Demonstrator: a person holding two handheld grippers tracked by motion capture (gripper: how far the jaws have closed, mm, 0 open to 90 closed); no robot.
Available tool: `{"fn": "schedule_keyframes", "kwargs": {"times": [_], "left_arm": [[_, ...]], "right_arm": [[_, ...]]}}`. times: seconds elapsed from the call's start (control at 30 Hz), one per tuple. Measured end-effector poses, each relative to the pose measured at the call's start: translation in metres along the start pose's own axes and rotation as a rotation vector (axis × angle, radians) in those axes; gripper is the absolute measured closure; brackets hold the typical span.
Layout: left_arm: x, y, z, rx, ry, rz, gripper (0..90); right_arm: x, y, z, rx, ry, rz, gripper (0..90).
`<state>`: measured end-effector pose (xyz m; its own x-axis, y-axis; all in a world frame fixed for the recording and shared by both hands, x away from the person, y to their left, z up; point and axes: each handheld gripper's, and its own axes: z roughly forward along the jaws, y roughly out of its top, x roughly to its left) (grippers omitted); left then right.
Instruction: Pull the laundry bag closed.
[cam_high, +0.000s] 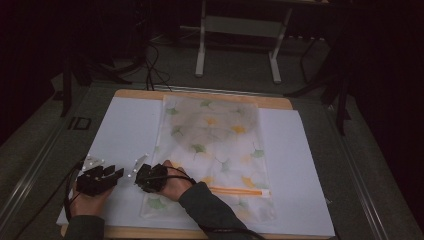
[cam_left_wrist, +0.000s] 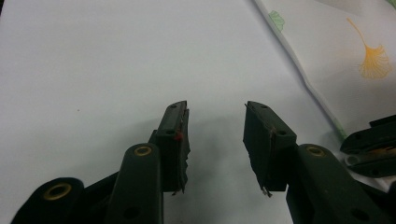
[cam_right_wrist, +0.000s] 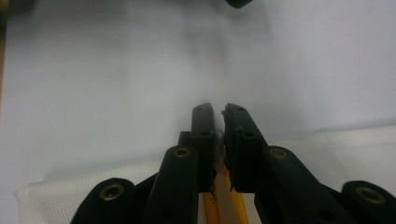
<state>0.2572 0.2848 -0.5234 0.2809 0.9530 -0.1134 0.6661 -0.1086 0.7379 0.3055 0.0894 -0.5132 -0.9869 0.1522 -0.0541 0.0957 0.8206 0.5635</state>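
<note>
L claw (cam_left_wrist: 216, 140): matte black jaws wide apart, nothing betw them, over smooth white sheet (cam_high: 125, 130) on wood-edged table (cam_high: 280, 102). R claw (cam_right_wrist: 218, 140): jaws nearly together, nipping the near-left edge of the bag (cam_high: 215, 150). Bag lies flat mid-table, a frosted translucent rectangle w/ ginkgo-leaf print and an orange zip strip (cam_high: 240, 190).

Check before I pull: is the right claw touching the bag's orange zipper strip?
Touching. In the right gripper view the right claw has its jaws nearly shut on the orange zipper strip running between them.
</note>
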Motion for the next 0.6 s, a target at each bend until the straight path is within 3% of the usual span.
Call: {"fn": "schedule_keyframes", "kwargs": {"times": [0.27, 0.6], "left_arm": [[0.0, 0.0, 0.0, 0.003, -0.001, 0.002, 60.4], [0.0, 0.0, 0.0, 0.0, 0.001, -0.001, 60.4]], "right_arm": [[0.001, -0.001, -0.007, -0.038, -0.019, 0.003, 84.2], [-0.002, -0.006, -0.012, -0.042, -0.031, 0.025, 85.1]]}}
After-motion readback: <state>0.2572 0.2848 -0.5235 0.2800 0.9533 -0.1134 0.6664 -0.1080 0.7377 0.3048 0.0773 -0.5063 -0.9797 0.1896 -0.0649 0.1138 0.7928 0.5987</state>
